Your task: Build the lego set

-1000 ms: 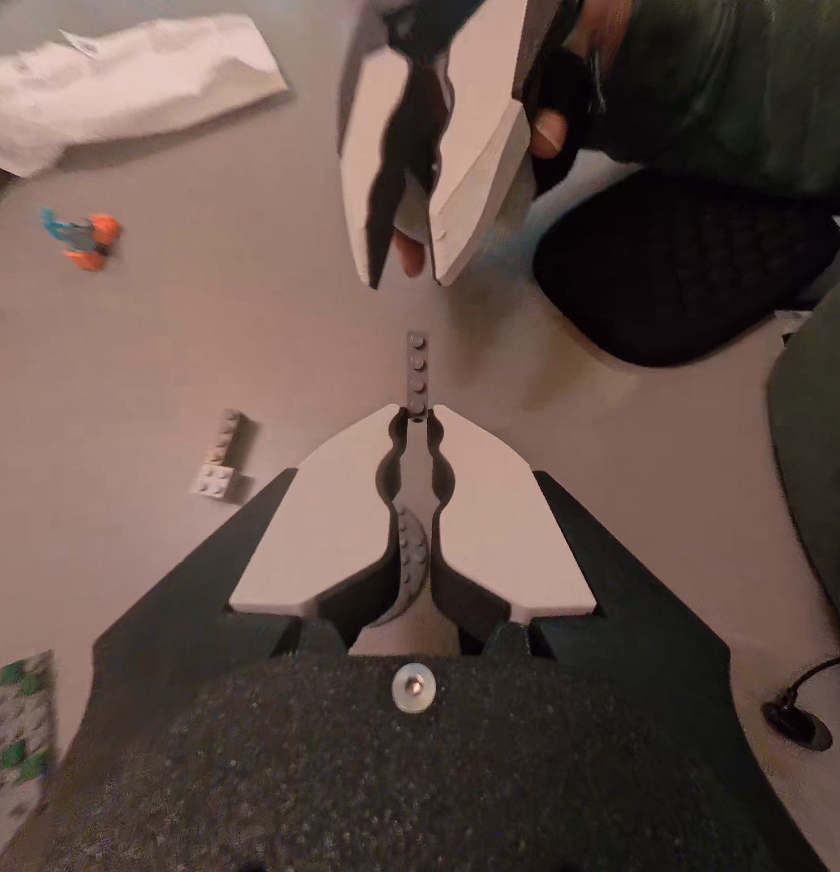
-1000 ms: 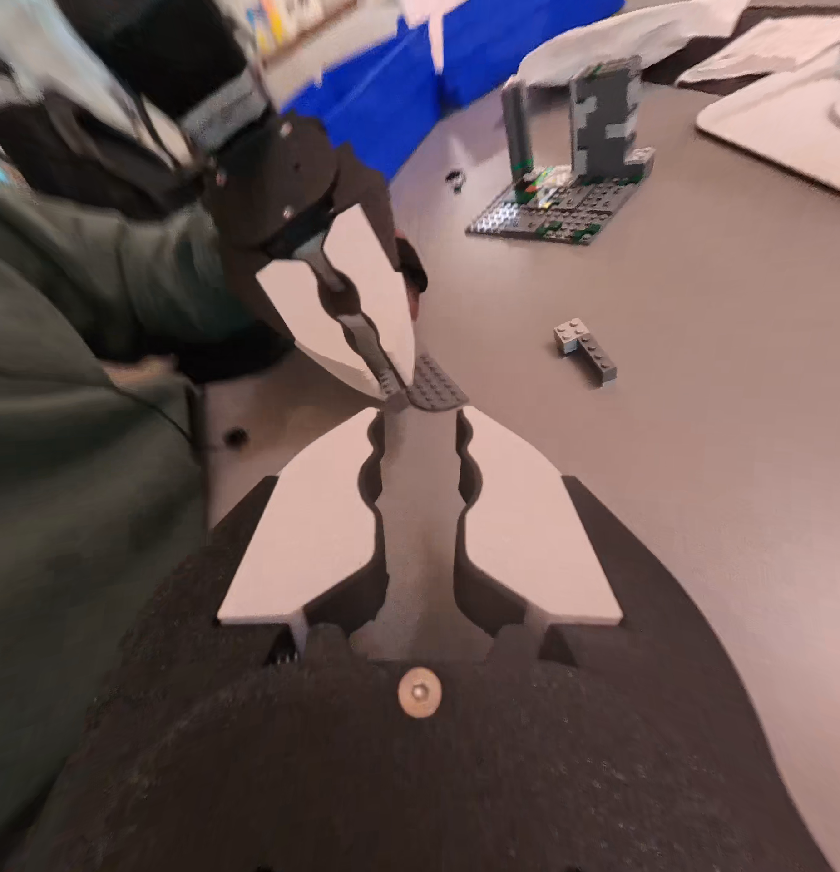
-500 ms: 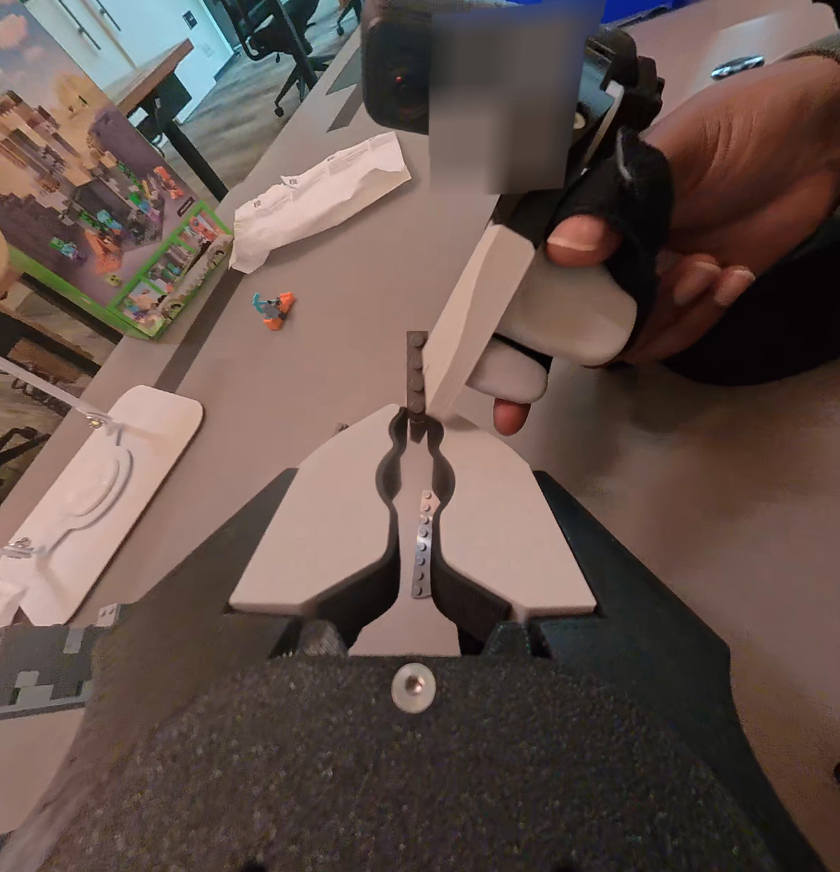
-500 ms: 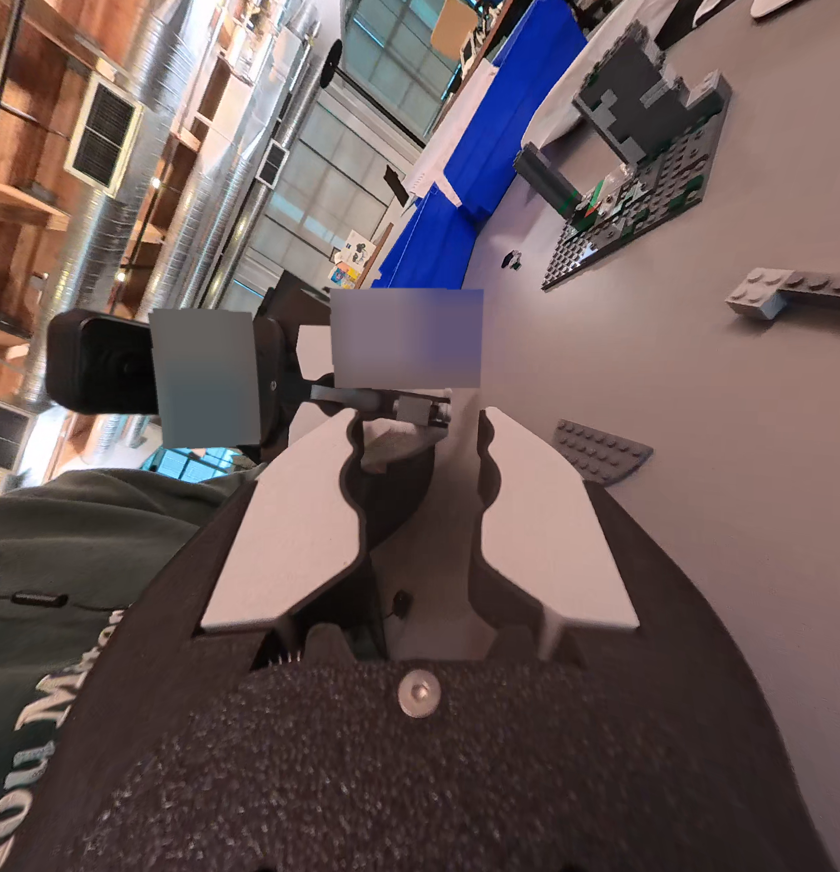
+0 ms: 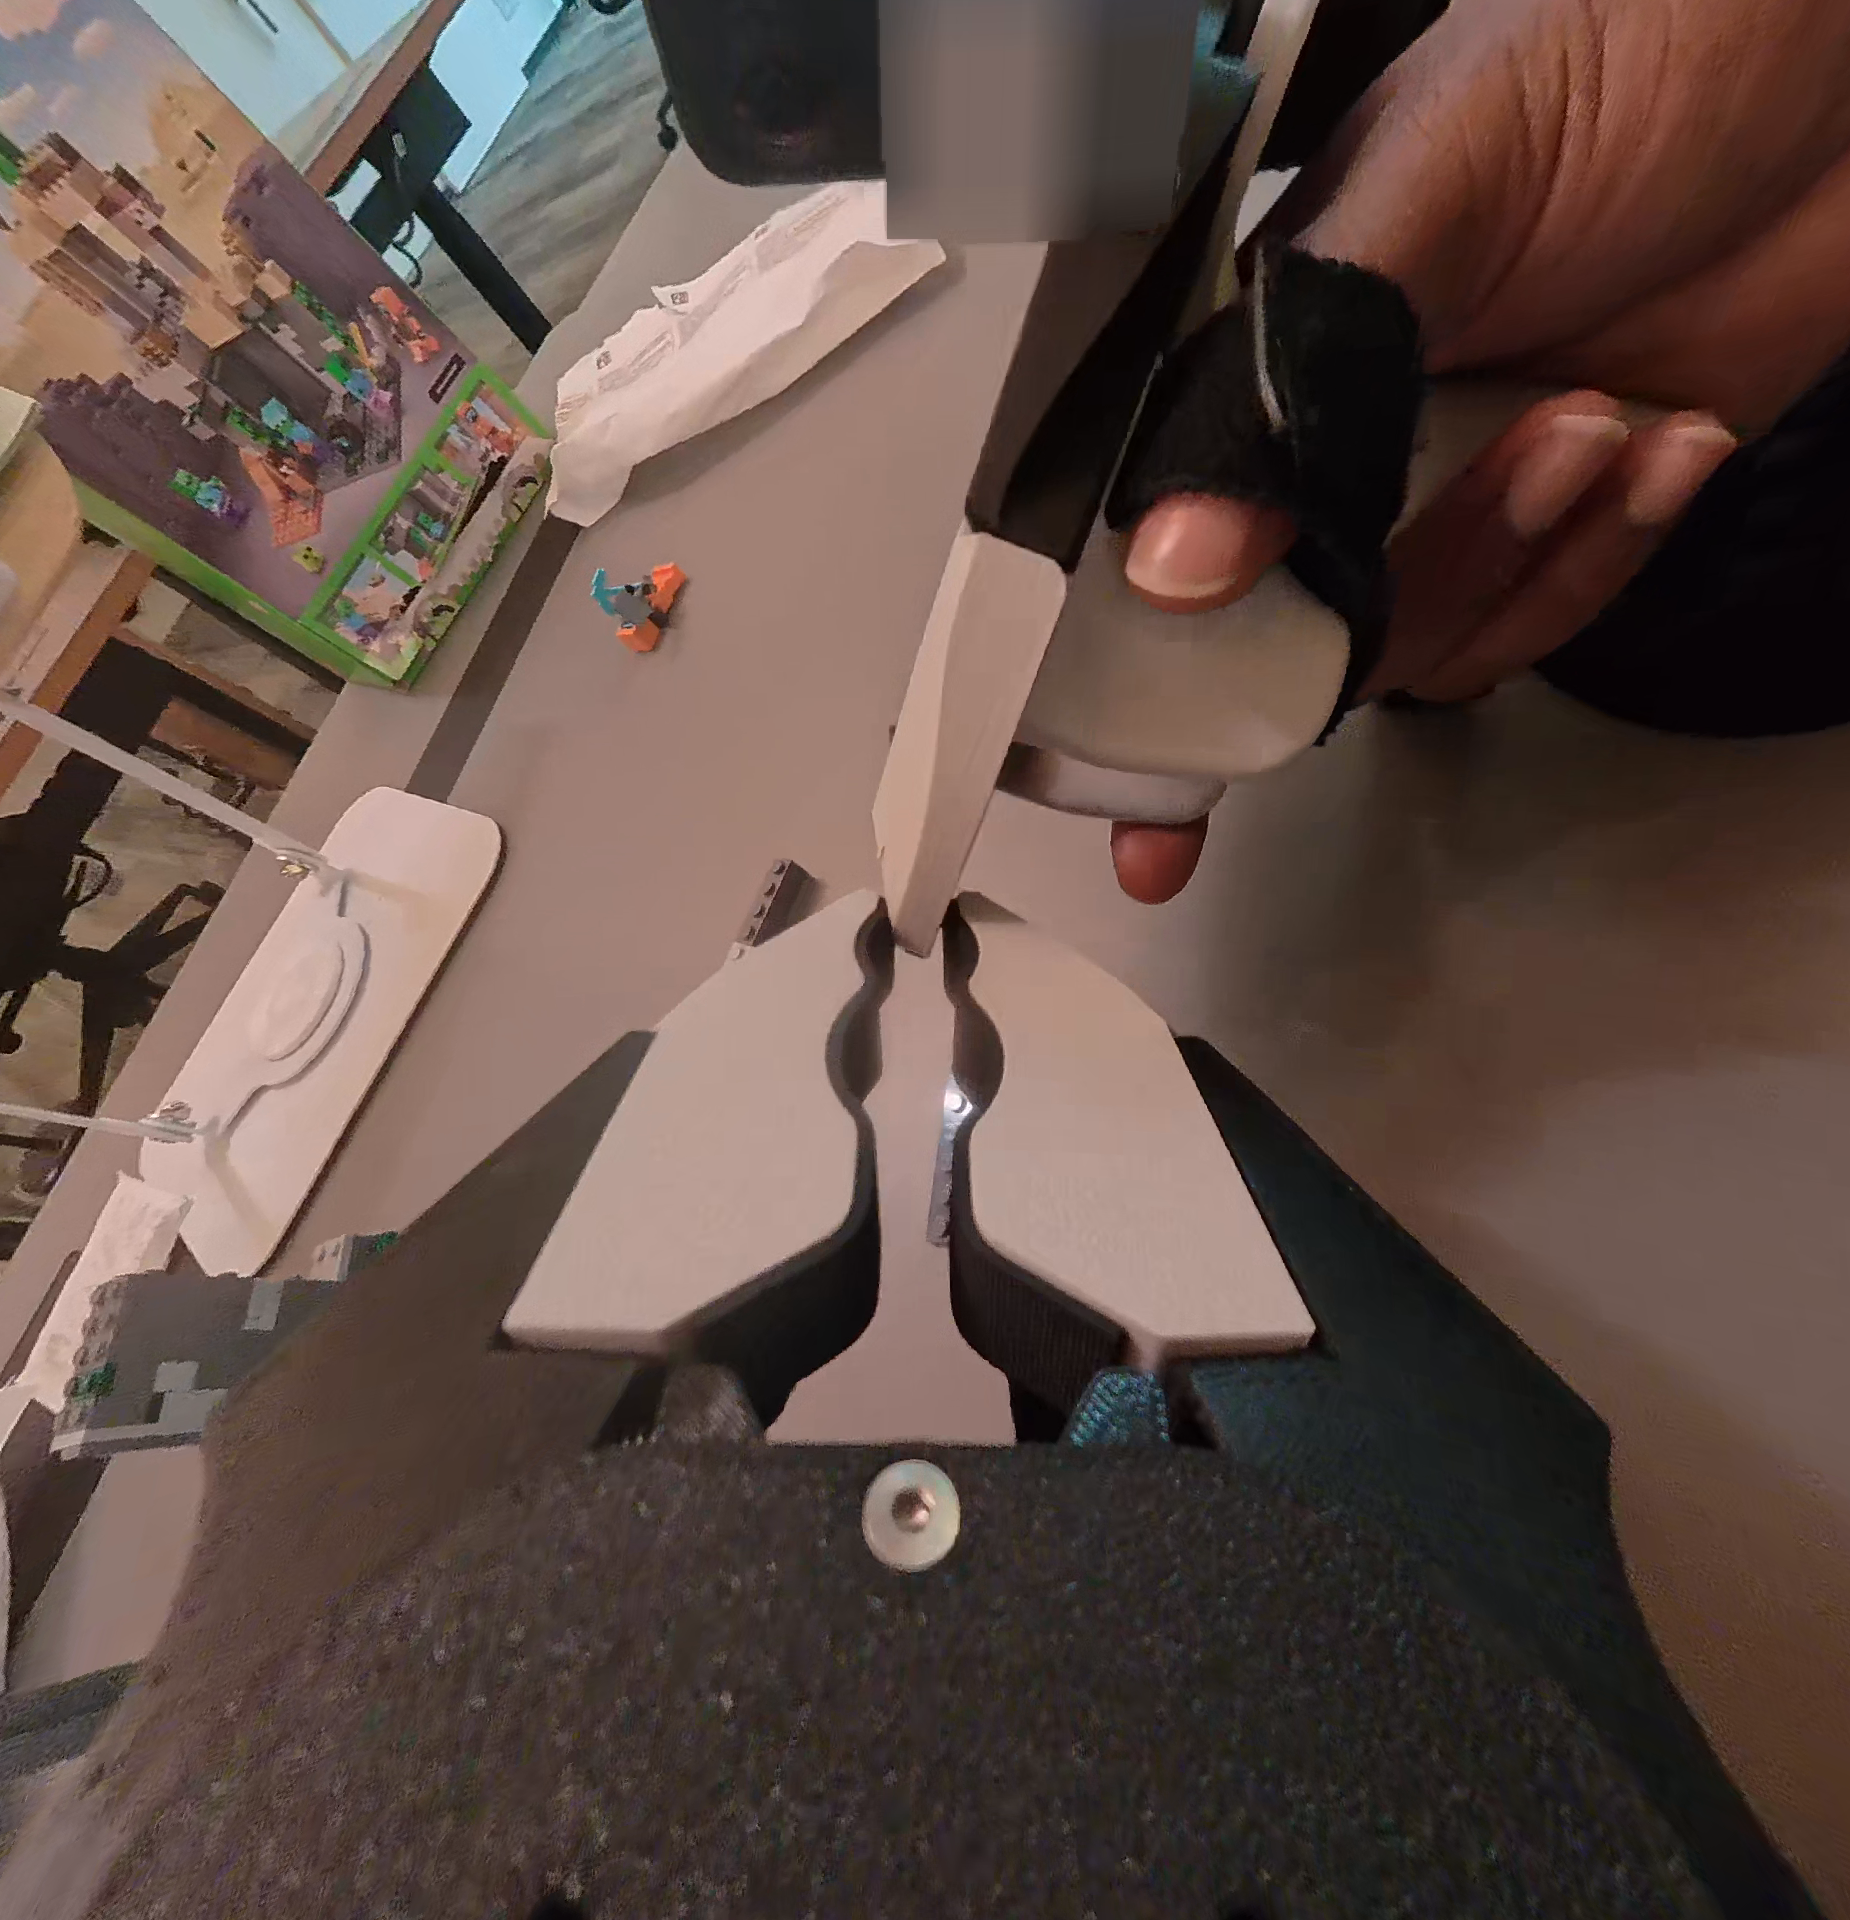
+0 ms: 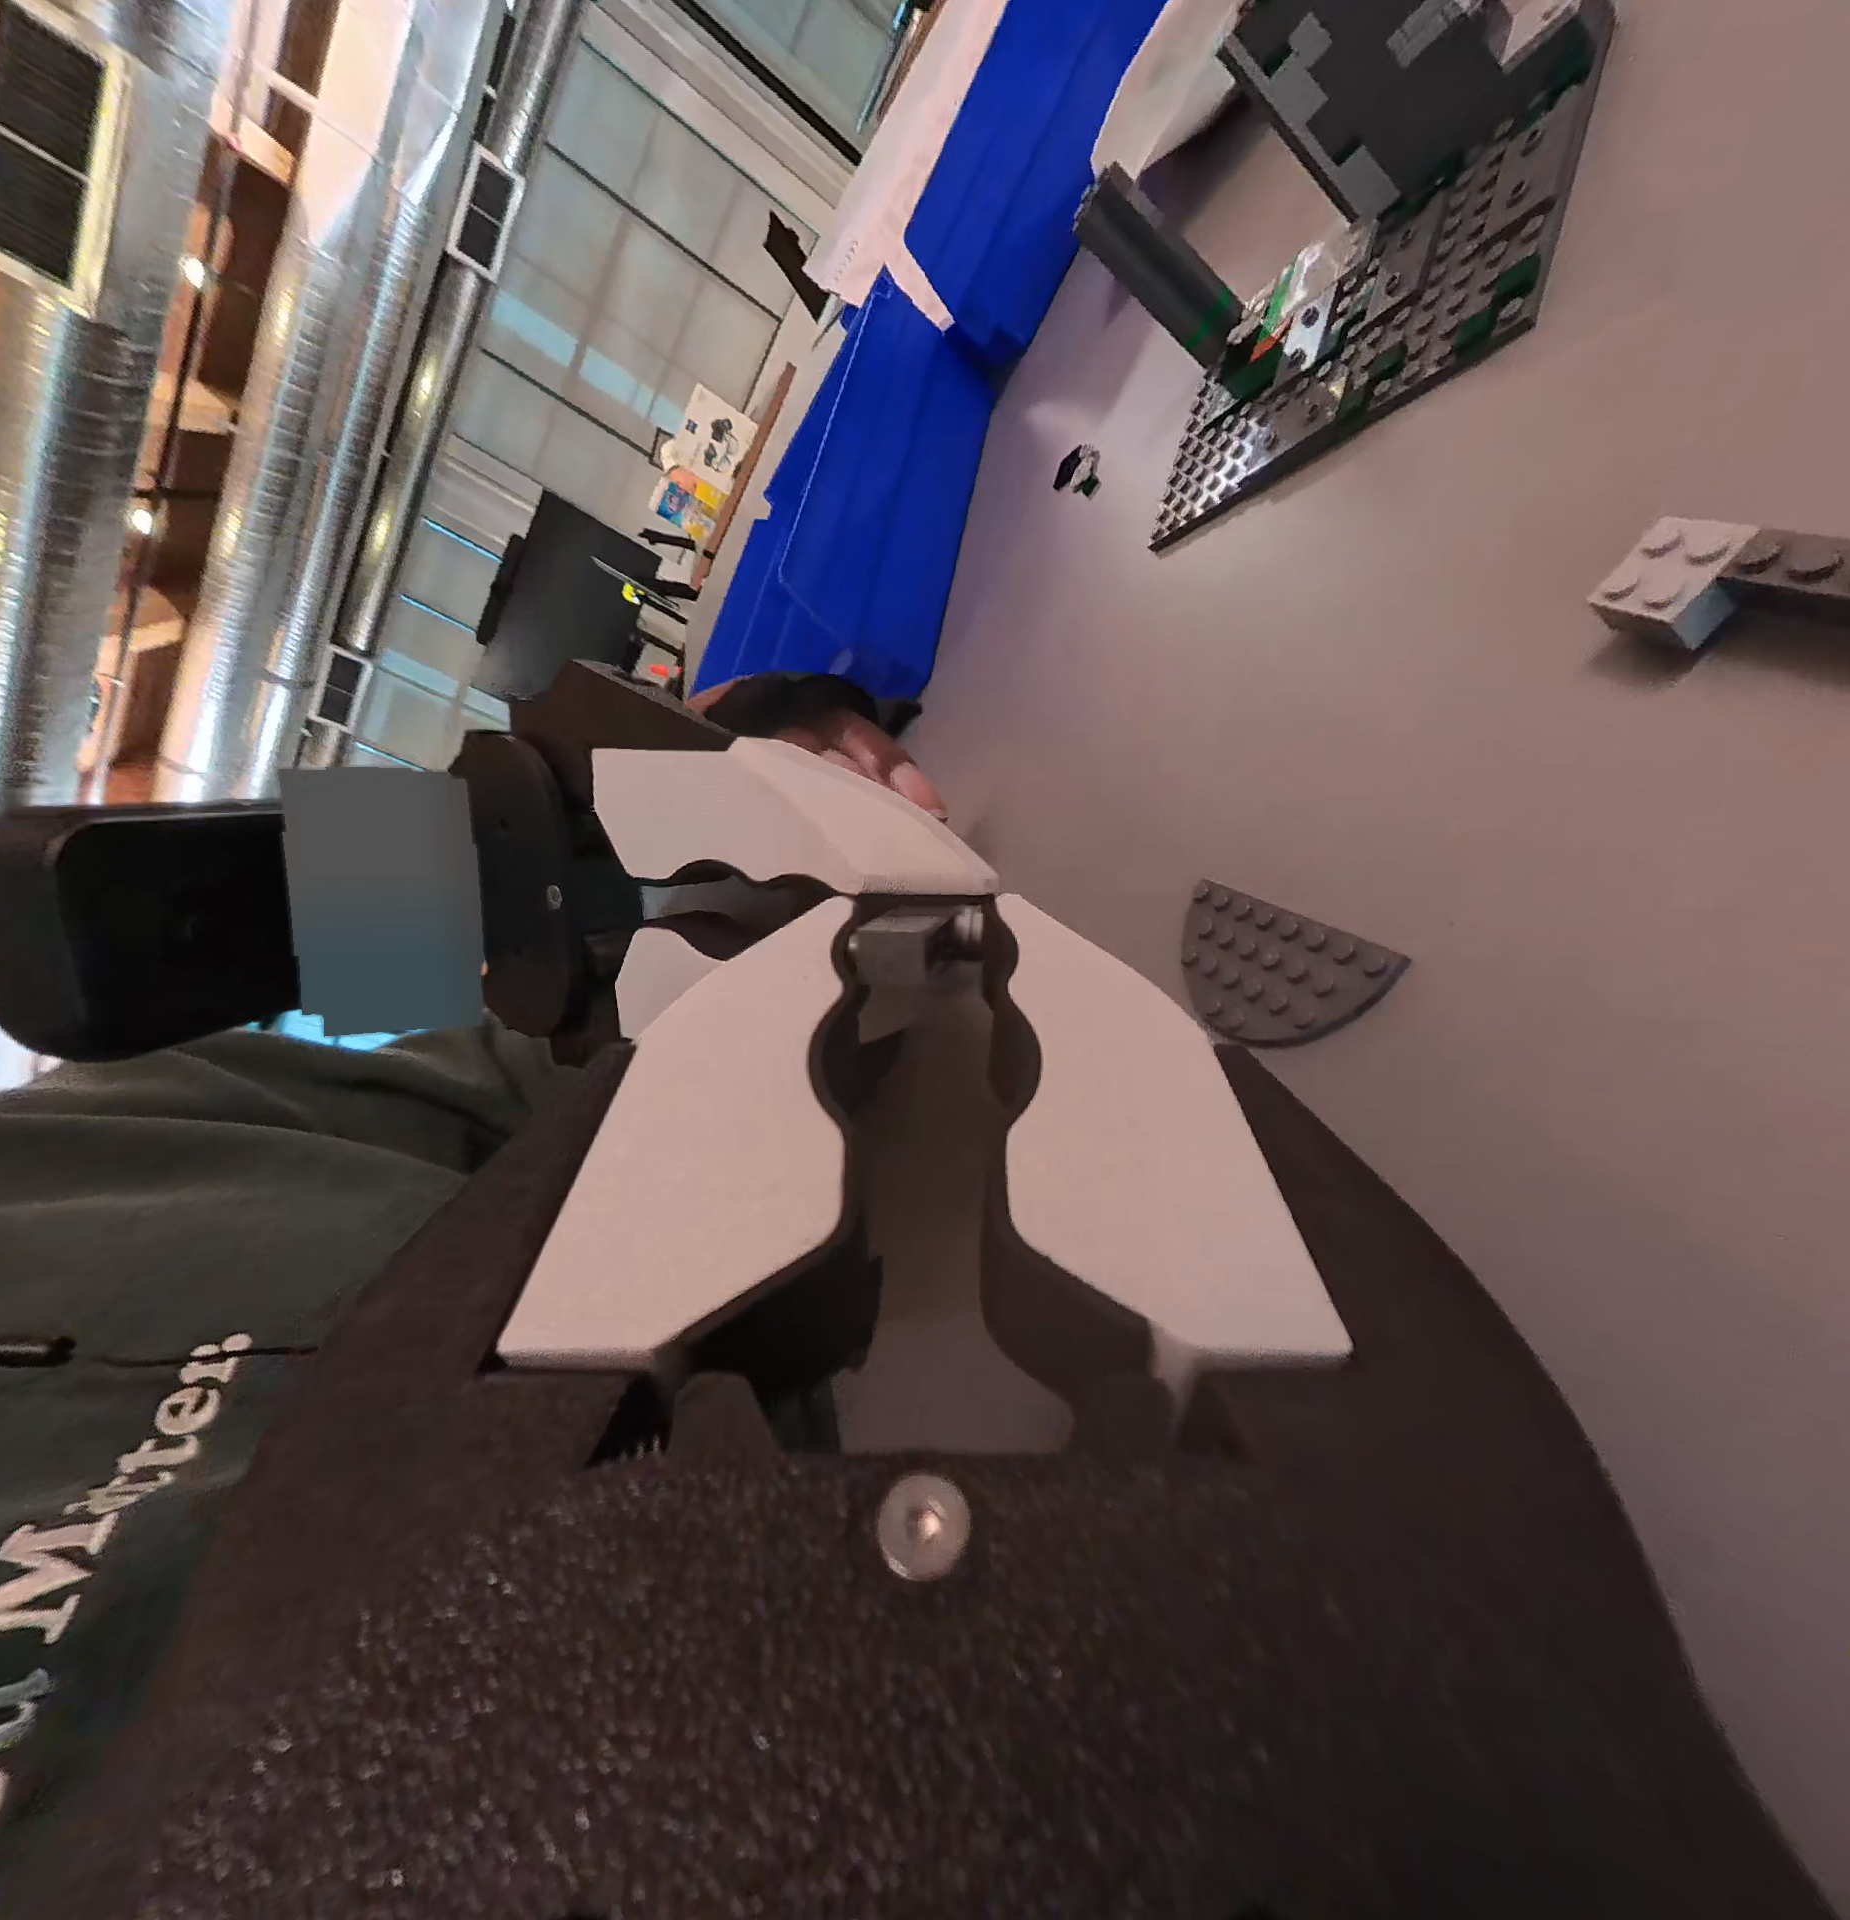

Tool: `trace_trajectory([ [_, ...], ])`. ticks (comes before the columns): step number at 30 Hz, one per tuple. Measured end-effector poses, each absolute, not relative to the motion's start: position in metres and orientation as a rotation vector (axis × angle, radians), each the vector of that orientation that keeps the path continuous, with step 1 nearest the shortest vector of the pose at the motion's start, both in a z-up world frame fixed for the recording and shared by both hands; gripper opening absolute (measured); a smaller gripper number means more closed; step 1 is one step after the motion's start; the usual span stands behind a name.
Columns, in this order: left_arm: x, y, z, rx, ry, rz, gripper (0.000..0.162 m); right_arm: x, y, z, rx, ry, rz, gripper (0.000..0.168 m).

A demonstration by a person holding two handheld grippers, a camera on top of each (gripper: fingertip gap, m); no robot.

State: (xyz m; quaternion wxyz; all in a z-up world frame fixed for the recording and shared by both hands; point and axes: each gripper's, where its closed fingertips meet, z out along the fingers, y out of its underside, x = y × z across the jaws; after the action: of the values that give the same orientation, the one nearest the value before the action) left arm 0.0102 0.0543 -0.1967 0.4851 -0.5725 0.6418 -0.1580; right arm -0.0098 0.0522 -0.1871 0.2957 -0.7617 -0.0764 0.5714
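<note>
My left gripper (image 5: 916,925) is held just above the grey table, jaws nearly together on a dark grey strip. One finger (image 5: 962,748) of the right gripper comes down across its tips and hides the strip there. In the right wrist view my right gripper (image 6: 921,925) is shut on the end of that grey strip (image 6: 900,948), with a stud showing on its right side. The left gripper's white finger (image 6: 796,821) lies just above it. A grey half-round plate (image 6: 1285,966) lies on the table to the right and shows edge-on between the left fingers (image 5: 945,1174).
The partly built grey model on its baseplate (image 6: 1420,312) stands far right, and low left in the left wrist view (image 5: 162,1361). An L-shaped grey piece (image 6: 1679,592), a small orange-teal figure (image 5: 638,603), a white paper bag (image 5: 734,343), the set's box (image 5: 225,364) and a white stand base (image 5: 318,997) surround it. The tips of both grippers are at nearly the same place. The grey half-round plate (image 6: 1285,966) is about 8 centimeters from both grippers' fingertips.
The right gripper has moved in onto the left gripper's tips and narrowed from open to shut on the strip. The strip that stood clear above the left tips is now covered.
</note>
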Motion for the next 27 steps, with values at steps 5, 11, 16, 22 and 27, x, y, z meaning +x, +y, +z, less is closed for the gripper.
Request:
trace_trajectory([
  [5,0.006,0.057,-0.193,-1.369,1.535,-0.333,0.009,-0.014,0.055,-0.185,-1.945,-0.26,1.499,0.017],
  [11,0.001,0.053,-0.178,-1.338,1.485,-0.366,0.025,-0.009,0.05,-0.165,-1.725,-0.385,1.463,0.017],
  [16,-0.001,0.037,-0.169,-1.423,1.407,-0.742,0.023,-0.008,0.037,-0.153,-1.592,-0.616,1.295,0.017],
  [22,-0.005,0.026,-0.154,-1.448,1.32,-1.138,0.018,-0.009,0.025,-0.148,-1.453,-0.807,1.175,0.016],
  [27,-0.006,0.019,-0.153,-1.435,1.332,-1.215,0.014,-0.011,0.017,-0.145,-1.364,-0.916,1.05,0.016],
])
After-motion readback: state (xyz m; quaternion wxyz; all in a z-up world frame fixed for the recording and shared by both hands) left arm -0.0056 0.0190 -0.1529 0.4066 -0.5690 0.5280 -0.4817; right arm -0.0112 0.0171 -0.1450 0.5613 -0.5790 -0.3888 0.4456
